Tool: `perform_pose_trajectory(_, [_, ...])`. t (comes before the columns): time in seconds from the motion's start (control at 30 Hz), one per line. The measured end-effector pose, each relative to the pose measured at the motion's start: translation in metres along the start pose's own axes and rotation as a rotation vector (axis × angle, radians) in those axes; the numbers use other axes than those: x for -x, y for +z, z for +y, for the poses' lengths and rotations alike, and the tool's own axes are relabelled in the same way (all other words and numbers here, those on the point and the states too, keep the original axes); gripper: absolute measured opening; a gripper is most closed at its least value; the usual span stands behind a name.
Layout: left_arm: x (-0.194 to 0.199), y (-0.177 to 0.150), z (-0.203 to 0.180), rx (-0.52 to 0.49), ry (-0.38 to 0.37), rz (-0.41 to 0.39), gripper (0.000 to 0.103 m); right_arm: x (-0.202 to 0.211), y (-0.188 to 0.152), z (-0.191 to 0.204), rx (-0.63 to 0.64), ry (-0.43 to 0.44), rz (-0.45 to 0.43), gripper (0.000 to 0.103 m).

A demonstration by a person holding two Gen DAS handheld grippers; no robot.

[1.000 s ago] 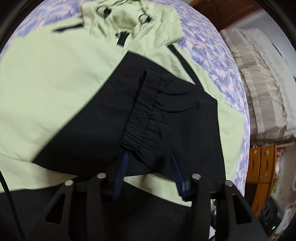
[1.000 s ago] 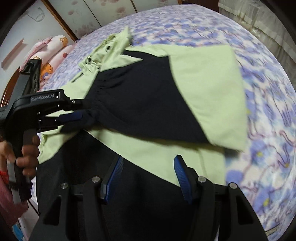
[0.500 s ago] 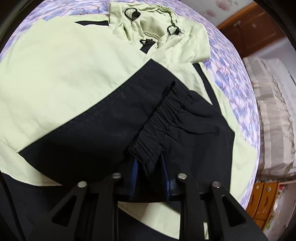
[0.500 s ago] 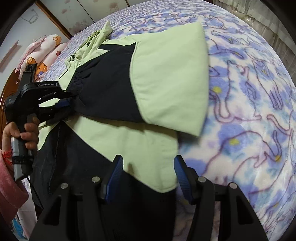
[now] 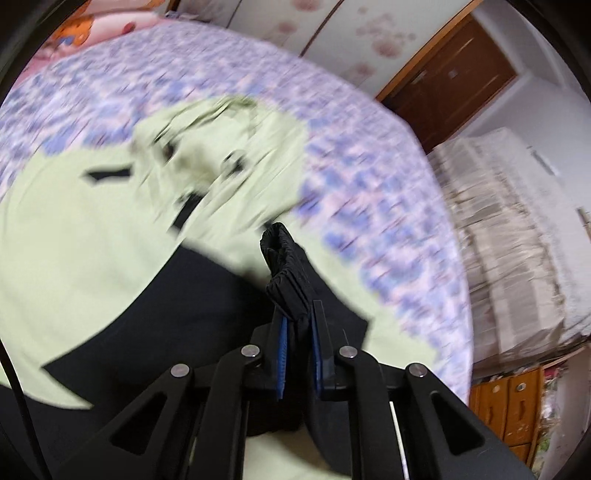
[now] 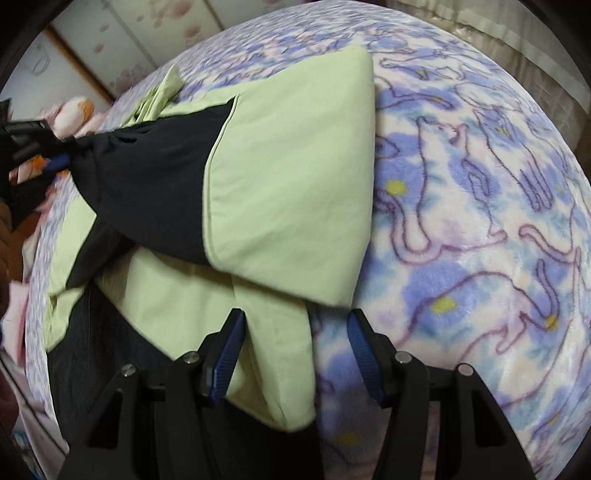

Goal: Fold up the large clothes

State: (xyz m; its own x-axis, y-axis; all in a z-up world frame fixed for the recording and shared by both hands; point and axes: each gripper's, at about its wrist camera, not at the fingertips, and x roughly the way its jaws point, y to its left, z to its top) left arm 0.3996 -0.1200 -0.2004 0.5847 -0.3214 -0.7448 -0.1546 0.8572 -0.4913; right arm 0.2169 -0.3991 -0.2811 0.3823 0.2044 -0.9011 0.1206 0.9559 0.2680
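A light green and black jacket lies spread on the bed, hood at the far end. My left gripper is closing its jaws on the black elastic cuff of one sleeve, and the blue pads press on the bunched cloth. The cuff is lifted off the jacket. In the right wrist view the raised sleeve stretches from the left gripper down to its green upper part. My right gripper stands open low over the jacket's green side edge, holding nothing.
A purple and white cat-print blanket covers the bed. Cartoon-print pillows lie at the head. A stack of striped bedding, a wooden door and an orange cabinet stand beyond the bed's right side.
The left gripper shut on the black cuff and rose with it, pulling the sleeve up. The right gripper slid right to the jacket's side edge, jaws unchanged.
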Motion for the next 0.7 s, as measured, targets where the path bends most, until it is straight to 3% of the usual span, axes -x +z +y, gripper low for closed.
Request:
perform_pose_trajectory(0.13, [0.013, 0.031, -0.028, -0.029, -0.067, -0.078, 0.008, -0.004, 0.009, 0.001, -0.035, -0.007, -0.046, 0.057])
perform_pose_trajectory(0.3, [0.039, 0.058, -0.034, -0.03, -0.109, -0.177, 0.008, -0.007, 0.017, 0.009, 0.001, -0.032, -0.074, 0.057])
perform_pose_trajectory(0.6, [0.085, 0.085, 0.004, -0.003, -0.053, -0.3, 0.008, -0.014, 0.032, 0.027, 0.098, -0.074, -0.129, 0.057])
perform_pose_trajectory(0.7, [0.094, 0.089, 0.024, 0.024, -0.033, -0.308, 0.008, -0.013, 0.04, 0.031, 0.12, -0.056, -0.153, 0.048])
